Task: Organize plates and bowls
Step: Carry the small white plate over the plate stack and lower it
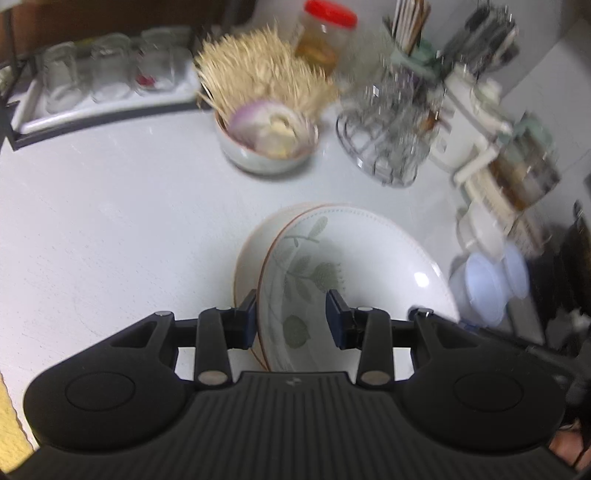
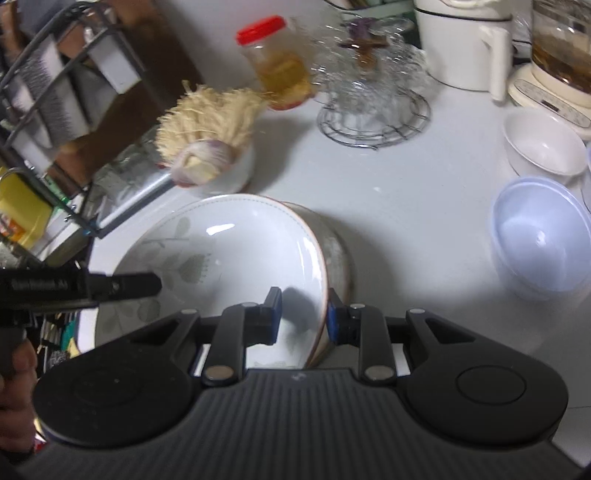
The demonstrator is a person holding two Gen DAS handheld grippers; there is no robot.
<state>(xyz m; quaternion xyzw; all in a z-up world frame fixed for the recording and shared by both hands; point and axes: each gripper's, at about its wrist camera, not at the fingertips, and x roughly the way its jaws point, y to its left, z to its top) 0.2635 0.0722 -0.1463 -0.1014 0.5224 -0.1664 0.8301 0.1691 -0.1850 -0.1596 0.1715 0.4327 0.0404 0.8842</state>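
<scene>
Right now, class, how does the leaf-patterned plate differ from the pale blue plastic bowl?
The leaf-patterned plate is wide, shallow and decorated; the pale blue plastic bowl is smaller, deeper and plain. The plate is tilted, its rim between the fingers of the left hand-held gripper and the right hand-held gripper; the bowl sits untouched on the countertop. Both are empty.

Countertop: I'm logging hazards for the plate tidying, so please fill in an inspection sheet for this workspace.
Surface: white counter, open space in the middle.
Job's things: stacked plates with a leaf pattern, held between both grippers; white bowl and lavender bowl off to one side.
Clutter: garlic bowl, red-lidded jar, wire rack, kettle.
Grippers: left gripper clamps one rim of the stack, right gripper the opposite rim.
Cables: nothing seen.
Surroundings: tray of glasses, metal shelf; background blurred.
</scene>
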